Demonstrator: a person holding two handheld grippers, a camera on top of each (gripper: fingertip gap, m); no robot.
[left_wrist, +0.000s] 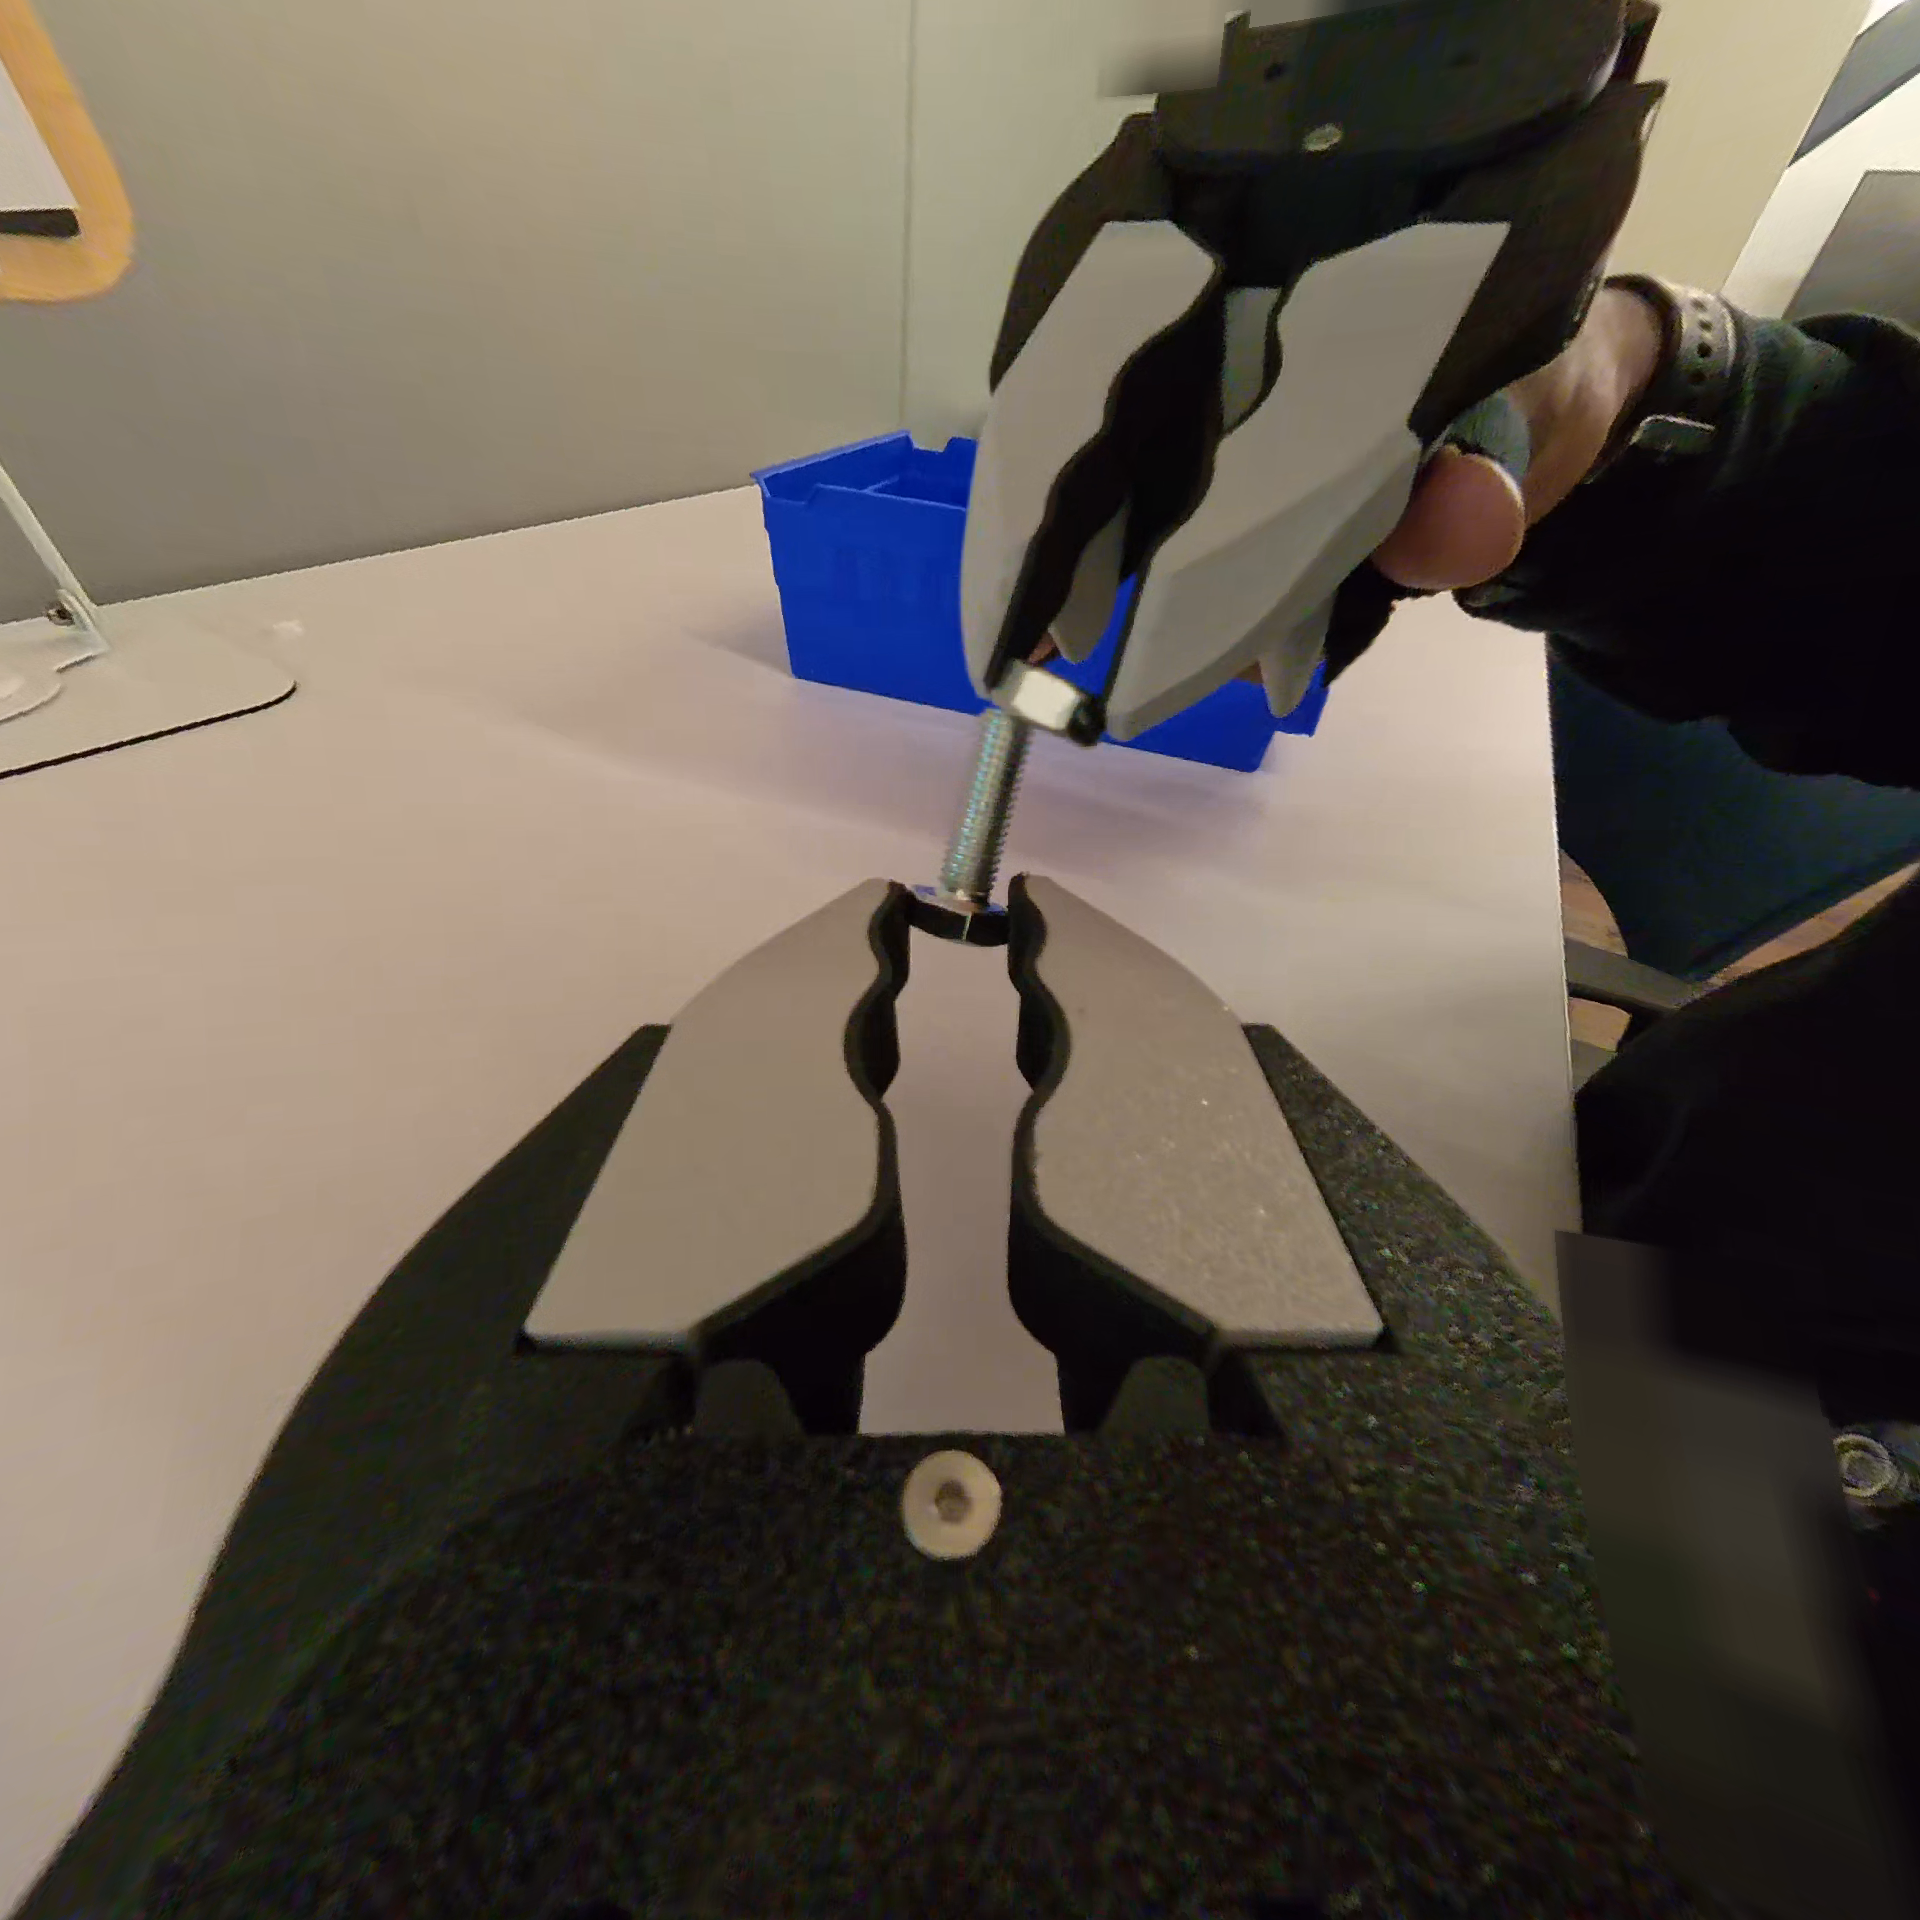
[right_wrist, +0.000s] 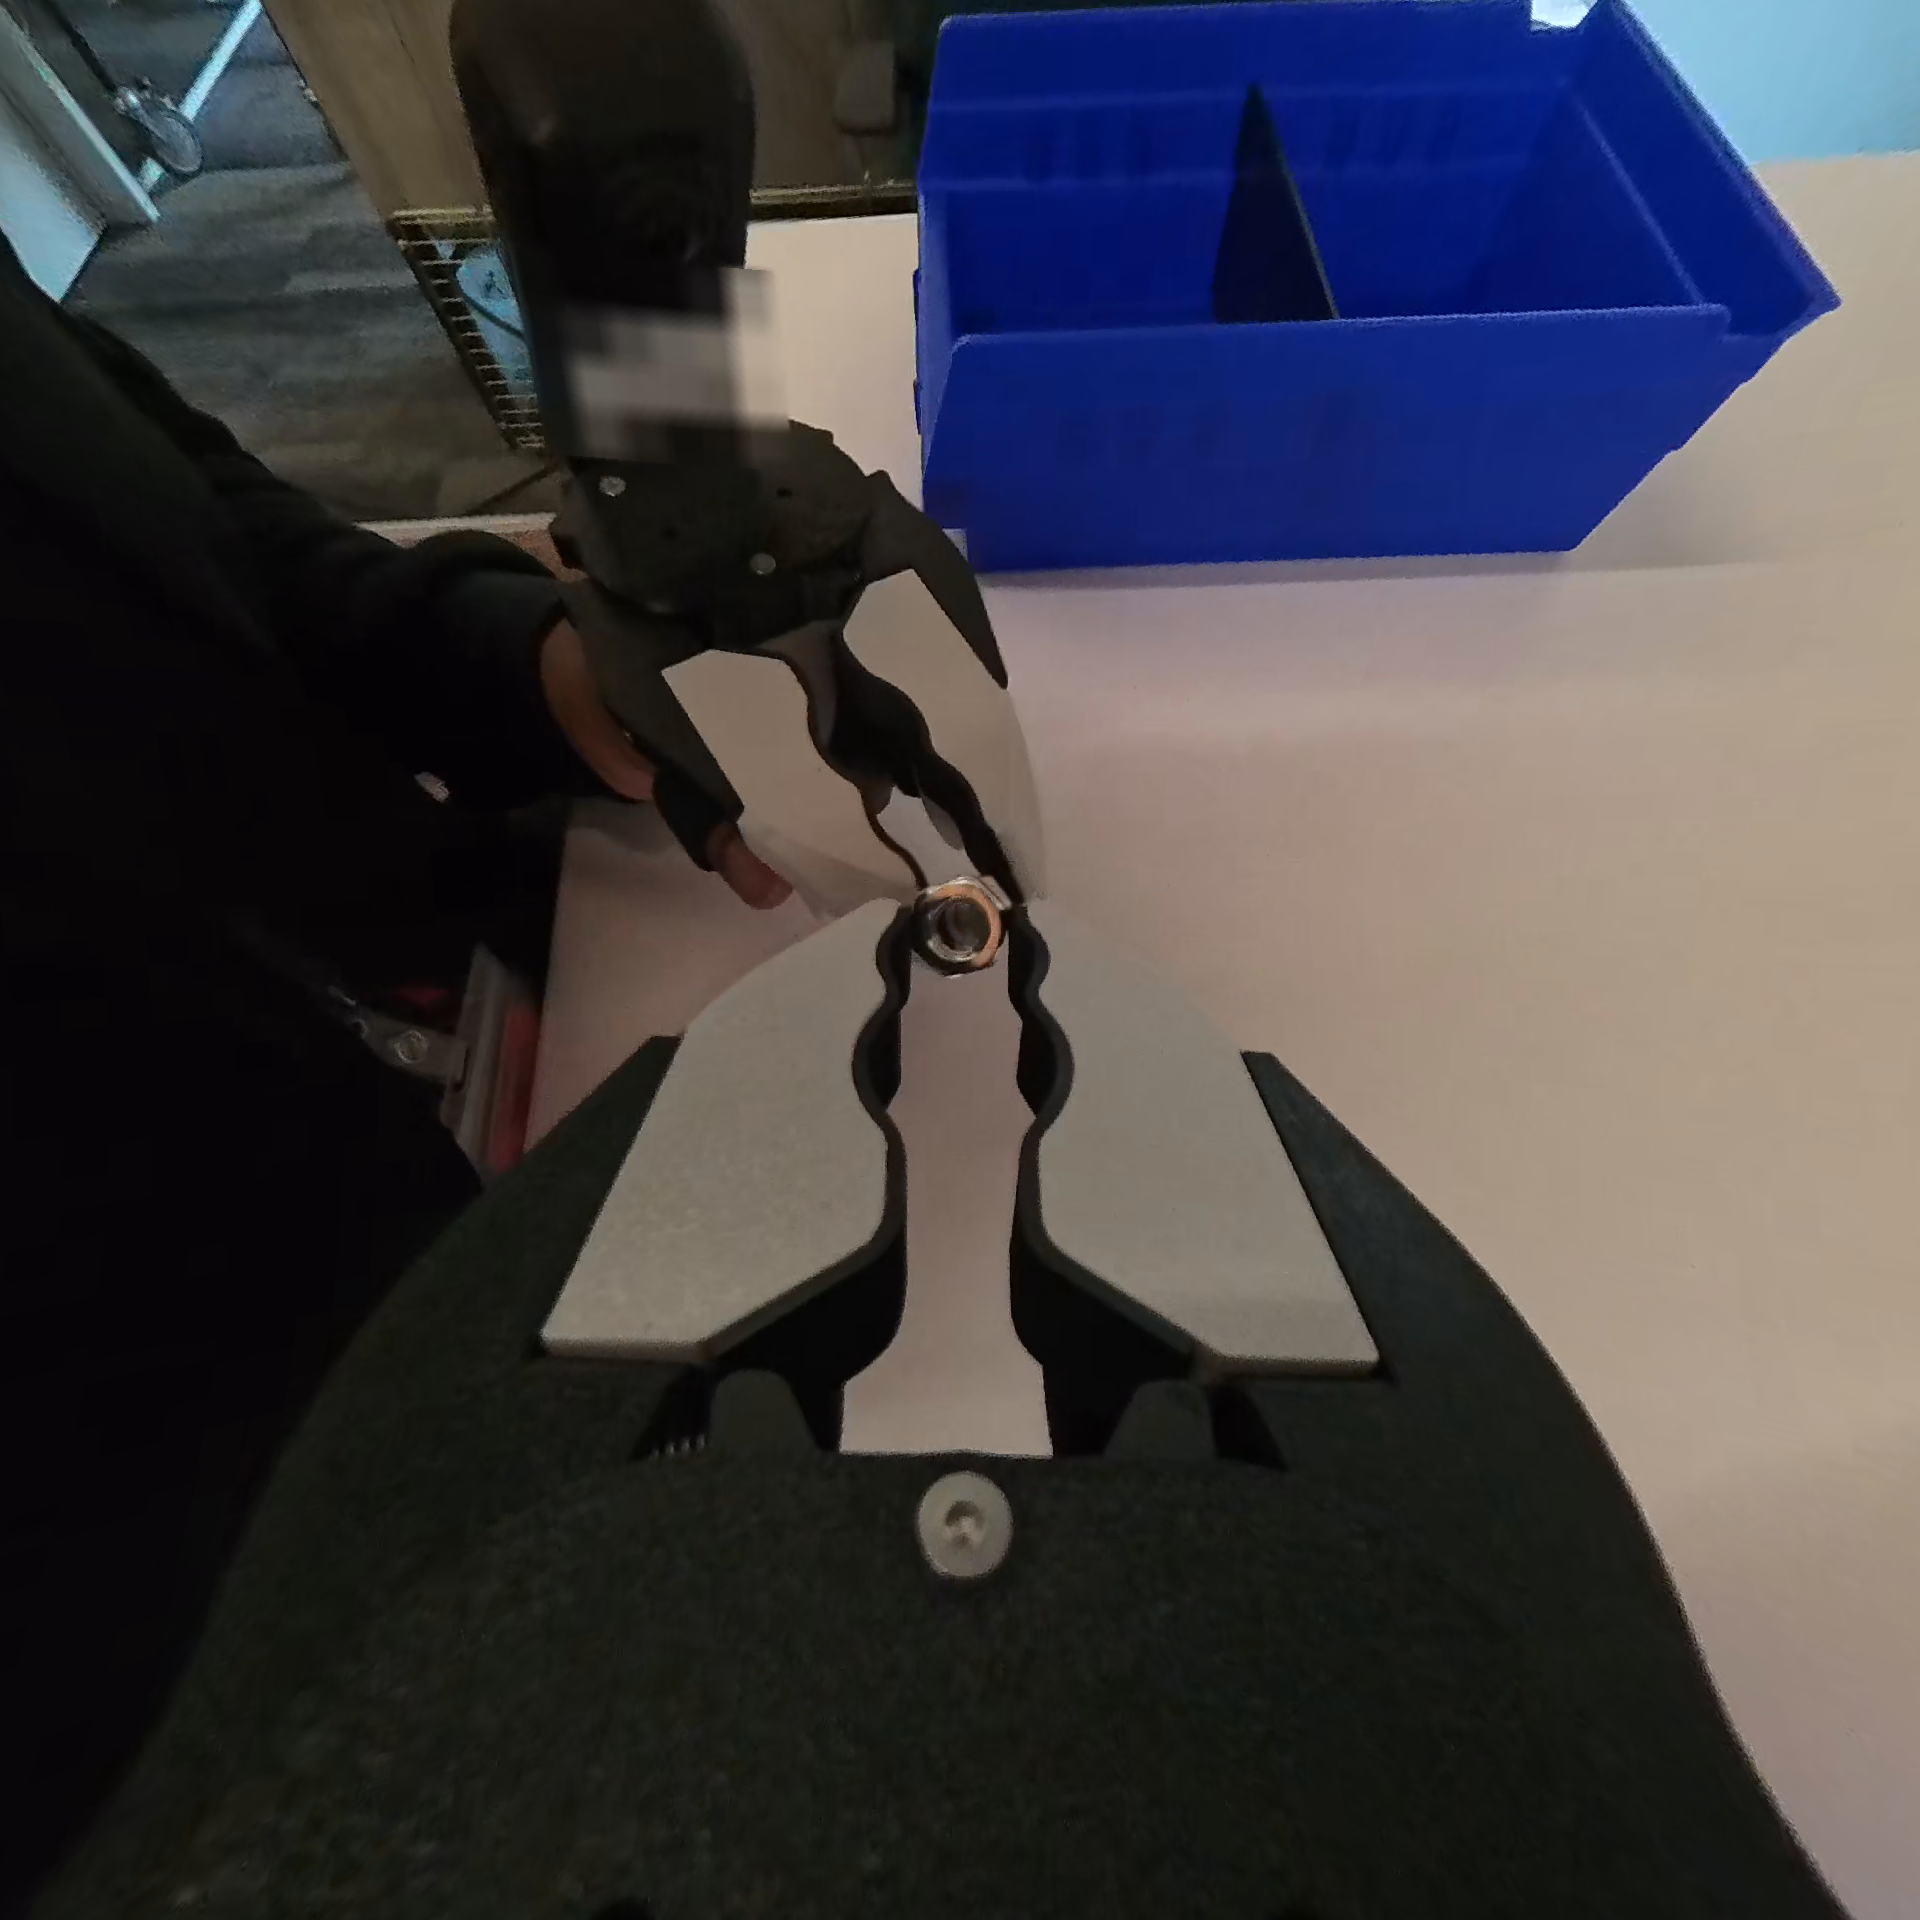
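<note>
- Left gripper (left_wrist: 958, 906): jaws clamped on the hex head (left_wrist: 951, 922) of a bright steel bolt (left_wrist: 982, 800), one pad on each side of the head, at the very tips.
- The bolt is held clear above the table (left_wrist: 416, 831). Its threaded shank runs from the left tips toward 12 o'clock, tilted slightly to 1.
- Right gripper (left_wrist: 1049, 709): comes down from 1 o'clock in the left wrist view, jaws closed on a hex nut (left_wrist: 1042, 704) at the free end of the shank.
- Right wrist view looks straight through the nut's bore. The nut is pinched between that gripper's own tips, with the left gripper's tips just behind it at 12 o'clock.
- State: the nut sits at the far end of the thread, and nearly the whole shank between nut and head is bare. Can't tell whether the nut has caught the first threads or only butts against the end.
- Hands: a right hand (left_wrist: 1475, 499) in a fingerless black glove at 2 o'clock in the left wrist view. A left hand (right_wrist: 623, 727) at 10 o'clock in the right wrist view.
- Crowding: the two sets of fingertips nearly touch around the nut in the right wrist view.
- Farther out: a blue bin (right_wrist: 1299, 436) with a divider (right_wrist: 1268, 208) stands on the table at 12 to 1 o'clock, well apart from the bolt. No contents visible.
- Far left, 10 o'clock: a flat grey stand base (left_wrist: 135, 665) on the table.
</note>
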